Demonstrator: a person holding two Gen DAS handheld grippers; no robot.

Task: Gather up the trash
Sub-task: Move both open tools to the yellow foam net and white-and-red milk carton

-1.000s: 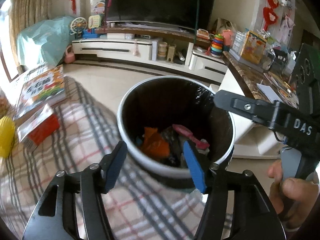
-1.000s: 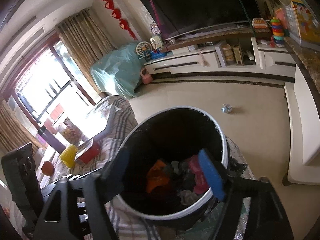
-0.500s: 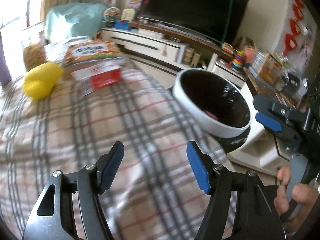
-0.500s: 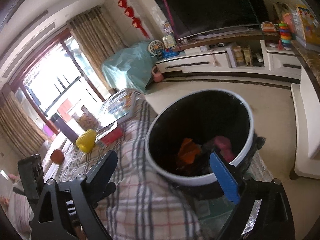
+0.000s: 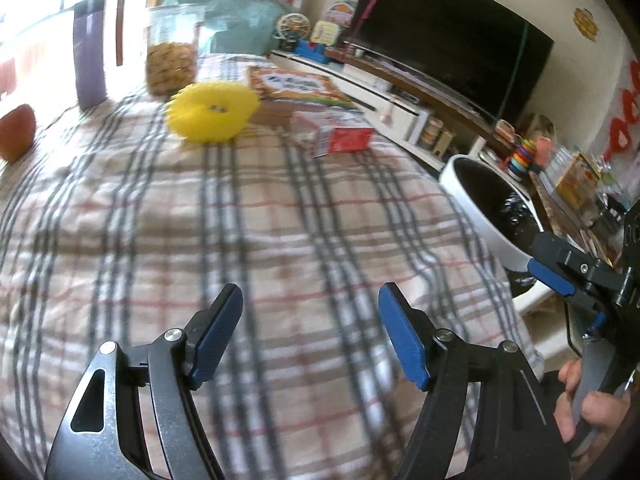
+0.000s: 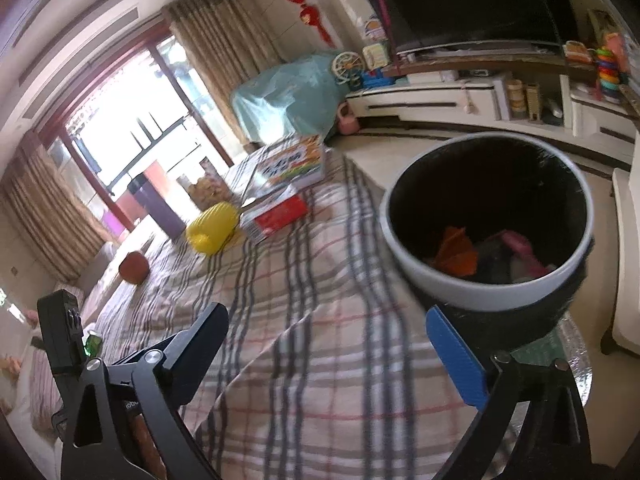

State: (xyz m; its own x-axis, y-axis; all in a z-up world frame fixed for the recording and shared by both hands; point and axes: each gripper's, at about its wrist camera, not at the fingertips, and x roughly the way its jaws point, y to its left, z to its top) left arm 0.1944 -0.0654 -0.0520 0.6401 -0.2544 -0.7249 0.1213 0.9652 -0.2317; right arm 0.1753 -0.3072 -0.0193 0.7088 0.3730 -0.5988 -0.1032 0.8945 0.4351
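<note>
1 trash bin [image 6: 486, 280] w/ orange + pink scraps inside, at edge of plaid cloth [image 5: 240, 220]. On cloth: 1 yellow toy [image 5: 212, 111], 1 red box [image 5: 340, 136], 1 book [image 5: 296, 86]. L gripper [image 5: 310, 340] wide open, empty; R gripper [image 6: 336, 354] wide open, empty, bin just beyond its right finger.

The left gripper [image 5: 310, 334] has been swung away from the trash bin [image 5: 472, 196] (now seen at the right edge) over the plaid cloth [image 5: 240, 208]; the right gripper [image 6: 328, 352] has been drawn back too.
</note>
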